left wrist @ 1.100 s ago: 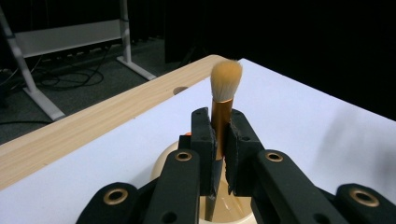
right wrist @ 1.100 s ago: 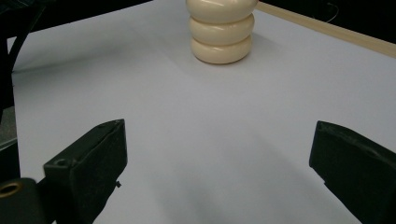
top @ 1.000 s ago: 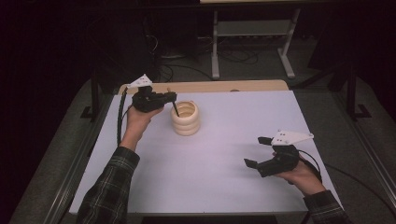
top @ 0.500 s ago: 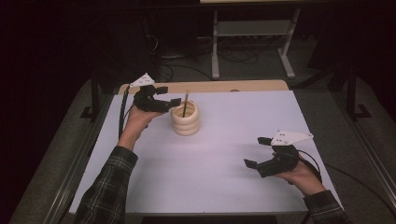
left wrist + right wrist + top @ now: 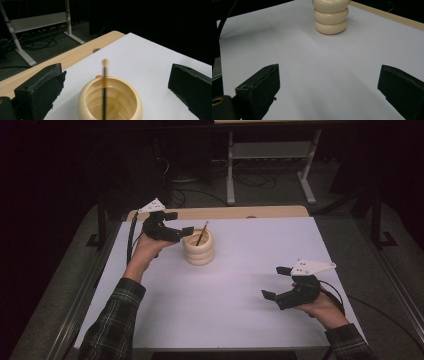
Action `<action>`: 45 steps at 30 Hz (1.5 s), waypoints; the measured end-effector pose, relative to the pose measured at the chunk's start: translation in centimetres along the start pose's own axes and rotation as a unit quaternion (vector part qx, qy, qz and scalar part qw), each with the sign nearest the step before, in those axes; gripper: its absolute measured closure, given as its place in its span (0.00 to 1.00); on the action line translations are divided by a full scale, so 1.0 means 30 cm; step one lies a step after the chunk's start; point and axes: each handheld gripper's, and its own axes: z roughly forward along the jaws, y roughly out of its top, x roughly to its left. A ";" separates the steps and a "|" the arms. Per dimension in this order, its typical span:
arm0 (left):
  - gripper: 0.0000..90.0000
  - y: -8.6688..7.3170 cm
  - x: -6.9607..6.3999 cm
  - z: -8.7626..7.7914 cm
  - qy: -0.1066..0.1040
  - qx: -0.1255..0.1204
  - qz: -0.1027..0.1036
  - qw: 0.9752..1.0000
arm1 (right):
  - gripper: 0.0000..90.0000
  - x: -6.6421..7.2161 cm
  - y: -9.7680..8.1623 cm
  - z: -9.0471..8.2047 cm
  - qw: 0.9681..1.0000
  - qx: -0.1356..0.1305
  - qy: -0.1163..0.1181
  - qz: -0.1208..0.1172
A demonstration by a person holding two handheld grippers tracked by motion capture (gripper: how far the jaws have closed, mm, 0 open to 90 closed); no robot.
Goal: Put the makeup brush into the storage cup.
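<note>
The pencil (image 5: pixel 202 233) is seen standing inside the cream ribbed holder (image 5: pixel 199 249), leaning w/ its eraser end up above the rim; in the left gripper view the pencil (image 5: pixel 104 87) rises out of the holder (image 5: pixel 110 100) between the two black jaws, touched by neither. The left gripper (image 5: pixel 176 231) is held just beside the holder's rim at the far-left part of the white table (image 5: pixel 240 310); its jaws have just been opening and now stand wide apart, nothing pressed between them, so the pencil is judged released.

The right gripper (image 5: pixel 276 283) is held near the table's right-front area, well apart from the holder, jaws spread, nothing grasped. In the right gripper view the holder (image 5: pixel 331 16) is seen farther off across bare table.

Progress, as judged: the drop-in step appears done, i.e. pencil placed in holder and let go. What is left is probably just drawing the left gripper back w/o knocking the pencil or tipping the holder. No other loose items are seen on the table to be put away.
</note>
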 end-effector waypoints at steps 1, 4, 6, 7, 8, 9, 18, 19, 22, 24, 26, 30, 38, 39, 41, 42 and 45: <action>0.00 0.001 -0.003 -0.002 0.002 0.003 0.003 1.000 | 0.04 -0.001 0.000 -0.001 1.000 -0.001 0.000 0.000; 0.00 0.003 -0.009 -0.009 0.001 0.007 0.006 1.000 | 0.04 -0.001 0.000 -0.001 1.000 -0.001 0.000 0.001; 0.00 0.004 -0.017 -0.018 0.000 0.006 0.004 1.000 | 0.04 -0.001 0.000 -0.001 1.000 0.000 0.000 0.001; 0.00 0.004 -0.021 -0.022 0.001 0.008 0.005 1.000 | 0.04 0.000 0.000 -0.001 1.000 -0.001 0.000 0.001; 0.00 0.004 -0.025 -0.026 0.001 0.010 0.006 1.000 | 0.04 0.000 0.001 0.000 1.000 -0.001 0.000 0.001; 0.00 0.004 -0.030 -0.029 0.000 0.009 0.006 1.000 | 0.04 -0.001 0.001 0.000 1.000 -0.001 -0.001 0.000; 0.00 0.005 -0.073 -0.081 0.001 0.012 0.008 1.000 | 0.04 -0.006 0.001 -0.004 1.000 -0.004 -0.003 0.003; 0.00 0.003 -0.078 -0.087 0.002 0.012 0.008 1.000 | 0.04 -0.006 0.001 -0.004 1.000 -0.004 -0.003 0.003; 0.00 -0.006 -0.090 -0.104 0.003 0.017 0.007 1.000 | 0.04 -0.006 0.001 -0.004 1.000 -0.005 -0.003 0.003; 0.00 -0.014 -0.097 -0.116 0.005 0.017 0.007 1.000 | 0.04 -0.006 0.001 -0.005 1.000 -0.005 -0.002 0.004; 0.00 -0.021 -0.105 -0.130 0.006 0.015 0.005 1.000 | 0.04 -0.006 0.001 -0.006 1.000 -0.005 -0.003 0.005; 0.00 -0.038 -0.126 -0.155 0.007 0.012 0.003 1.000 | 0.04 -0.006 0.001 -0.005 1.000 -0.005 -0.003 0.004; 0.00 -0.084 -0.163 -0.193 0.015 0.012 0.003 1.000 | 0.04 -0.009 0.001 -0.012 1.000 -0.008 -0.004 0.007; 0.00 -0.091 -0.167 -0.199 0.015 0.012 0.003 1.000 | 0.04 -0.009 0.001 -0.012 1.000 -0.008 -0.004 0.007; 0.00 -0.105 -0.176 -0.210 0.017 0.011 0.002 1.000 | 0.04 -0.010 0.001 -0.012 1.000 -0.008 -0.005 0.008; 0.00 -0.118 -0.184 -0.221 0.020 0.012 0.003 1.000 | 0.04 -0.010 0.001 -0.012 1.000 -0.008 -0.005 0.008; 0.00 -0.137 -0.198 -0.238 0.019 0.012 0.000 1.000 | 0.04 -0.010 0.001 -0.013 1.000 -0.008 -0.005 0.008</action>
